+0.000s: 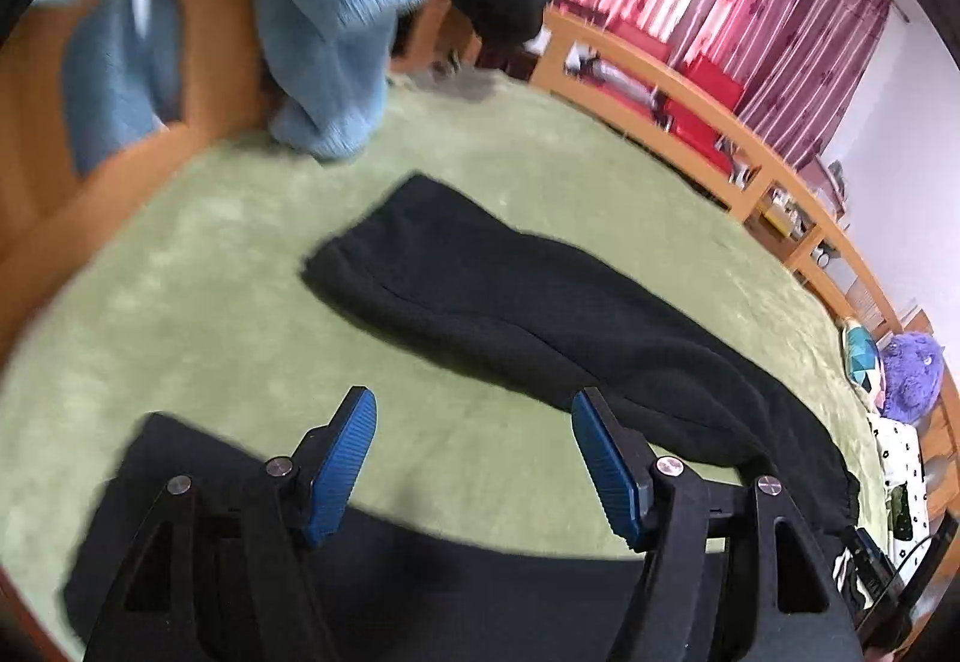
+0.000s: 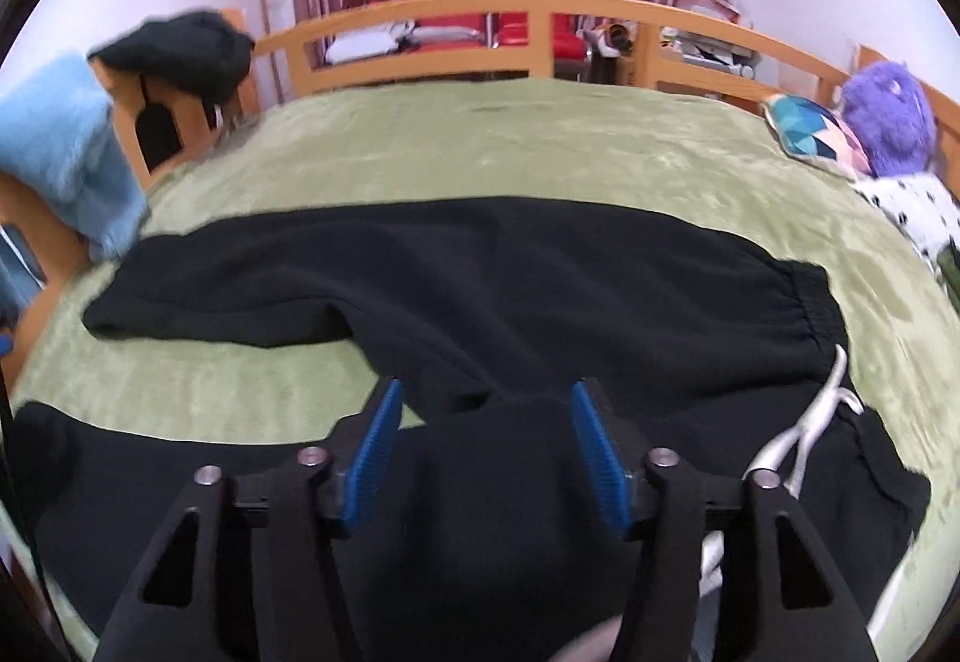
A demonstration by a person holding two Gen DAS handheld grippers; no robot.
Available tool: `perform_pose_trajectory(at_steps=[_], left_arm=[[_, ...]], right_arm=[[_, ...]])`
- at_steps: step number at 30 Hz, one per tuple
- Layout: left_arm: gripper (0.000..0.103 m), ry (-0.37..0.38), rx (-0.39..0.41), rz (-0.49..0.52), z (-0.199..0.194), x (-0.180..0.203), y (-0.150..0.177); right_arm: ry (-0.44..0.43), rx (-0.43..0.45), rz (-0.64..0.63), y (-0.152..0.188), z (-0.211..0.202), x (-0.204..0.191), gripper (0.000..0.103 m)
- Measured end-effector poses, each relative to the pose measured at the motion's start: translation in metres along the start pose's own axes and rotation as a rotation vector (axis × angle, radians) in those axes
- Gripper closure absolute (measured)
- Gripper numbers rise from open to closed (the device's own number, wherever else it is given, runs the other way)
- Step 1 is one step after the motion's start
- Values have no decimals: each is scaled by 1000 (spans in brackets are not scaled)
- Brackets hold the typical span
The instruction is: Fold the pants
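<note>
Black pants (image 2: 480, 272) lie spread on the green bedspread (image 2: 480, 152), legs apart, waistband with white drawstring (image 2: 822, 416) at the right. In the left wrist view one leg (image 1: 510, 302) runs from centre to the right, and the other leg (image 1: 180, 482) lies under the gripper base. My left gripper (image 1: 474, 404) is open and empty above the green gap between the legs. My right gripper (image 2: 483, 392) is open over the crotch area, with a bump of black fabric between the jaws, not pinched.
A light blue garment (image 1: 336, 2) and a dark one (image 2: 180, 44) hang on wooden furniture at the left. A wooden bed rail (image 2: 480, 17) runs along the far side. A patterned cushion (image 2: 810, 128) and purple plush toy (image 2: 888, 116) sit at the right.
</note>
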State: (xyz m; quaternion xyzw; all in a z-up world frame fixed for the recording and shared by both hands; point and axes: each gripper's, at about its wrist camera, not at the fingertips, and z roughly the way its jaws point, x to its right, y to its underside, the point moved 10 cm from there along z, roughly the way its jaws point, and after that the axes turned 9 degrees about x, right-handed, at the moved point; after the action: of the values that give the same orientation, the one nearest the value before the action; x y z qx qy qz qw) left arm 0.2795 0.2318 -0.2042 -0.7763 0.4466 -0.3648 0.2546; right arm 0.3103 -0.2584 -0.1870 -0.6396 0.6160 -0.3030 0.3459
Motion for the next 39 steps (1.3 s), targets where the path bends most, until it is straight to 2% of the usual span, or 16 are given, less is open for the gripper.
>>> perform_pose_trajectory(at_steps=[6,10,13,16,18,19,20,21,22,27,30,32,36,39], left_arm=[[39,-28,-87,-34,74,7,7],[48,-45,-142,-78,111,2,11],[50,-80,-153,-104,134,-11,9],[50,-89,-154,-181,149,-26,7],[57,-67,-163,-229,158,-29,9],[69,-46,-176,-239,163,-26,12],[81,-28,-184,-241,166,-23,13],[85,-16,-184,-234,166,-21,13],[93,-9,-163,-224,161,-20,9],[94,80,-97,-240,111,-18,-14],[94,106,-83,-198,81,-20,-23],[94,113,-87,-177,62,-24,-16],[94,105,-133,-194,60,-42,10],[86,60,-191,-195,78,-57,30]], right_arm=[[25,-47,-151,6,55,-29,43],[5,-73,-181,10,84,-37,43],[3,-96,-200,14,104,-40,43],[-23,-128,-218,20,117,-46,43],[-42,-136,-231,23,123,-51,38],[-45,-145,-244,26,126,-55,38],[-43,-155,-259,29,130,-58,43],[-36,-164,-274,34,133,-60,55],[-32,-160,-285,37,134,-62,90],[-32,-103,-285,27,111,-66,93],[-36,-78,-292,18,92,-68,93],[-42,-82,-288,19,83,-69,93],[-53,-130,-300,36,81,-71,91],[-75,-175,-339,53,84,-76,72]])
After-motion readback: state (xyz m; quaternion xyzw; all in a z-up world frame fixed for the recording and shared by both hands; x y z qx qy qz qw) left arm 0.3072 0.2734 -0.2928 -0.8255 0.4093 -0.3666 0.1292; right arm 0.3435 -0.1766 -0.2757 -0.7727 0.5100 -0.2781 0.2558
